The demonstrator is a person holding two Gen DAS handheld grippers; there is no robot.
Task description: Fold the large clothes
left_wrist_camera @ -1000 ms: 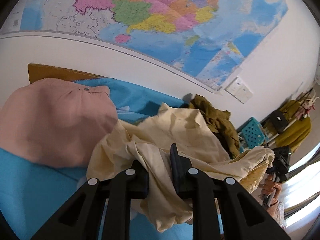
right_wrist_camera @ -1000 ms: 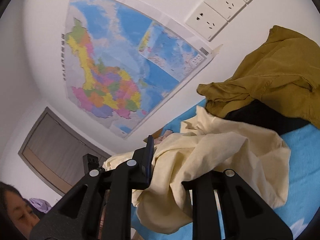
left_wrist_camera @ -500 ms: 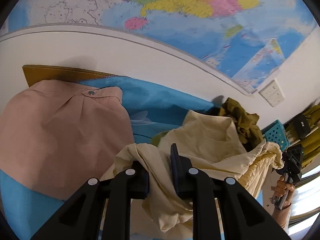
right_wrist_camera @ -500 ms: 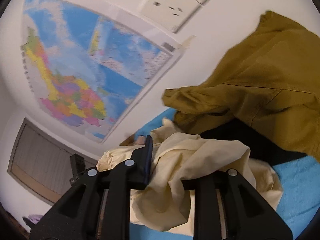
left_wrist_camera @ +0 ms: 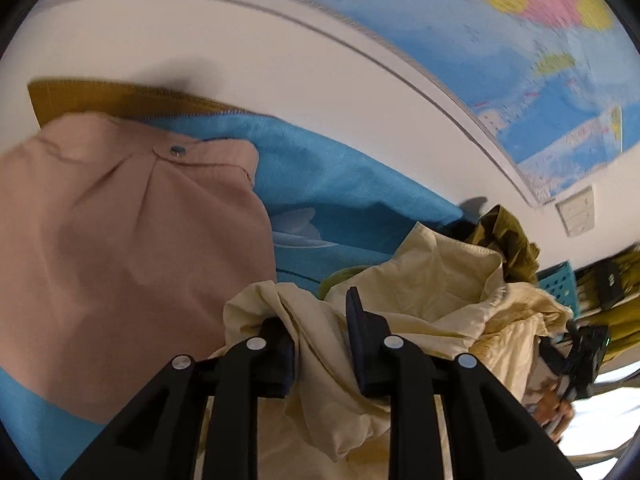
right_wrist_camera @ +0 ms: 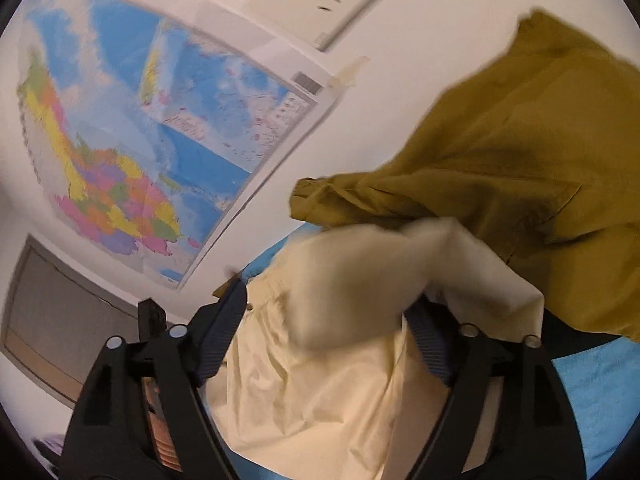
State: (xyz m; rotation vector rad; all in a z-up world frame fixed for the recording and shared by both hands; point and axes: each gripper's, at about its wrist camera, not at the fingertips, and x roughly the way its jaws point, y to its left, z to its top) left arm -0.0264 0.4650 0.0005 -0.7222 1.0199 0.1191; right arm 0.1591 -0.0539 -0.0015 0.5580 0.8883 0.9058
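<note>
— Where is the cream shirt [left_wrist_camera: 432, 280]?

— Bunched on the blue sheet [left_wrist_camera: 352, 184], between a pink garment [left_wrist_camera: 120, 248] and an olive one [right_wrist_camera: 520, 160] by the wall under the map [right_wrist_camera: 160, 120].

— And the left gripper [left_wrist_camera: 320, 344]?

— Its jaws have just been opening a little, yet a fold of the shirt is pinched between the pads.

— The right gripper [right_wrist_camera: 332, 332]?

— Its jaws have just been opening wide; the fingers stand far apart — the cloth lies loose between them, blurred.

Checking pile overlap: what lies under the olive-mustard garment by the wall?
Under the olive-mustard garment, a dark layer shows, then the blue blanket. The cream garment hides its lower edge.
</note>
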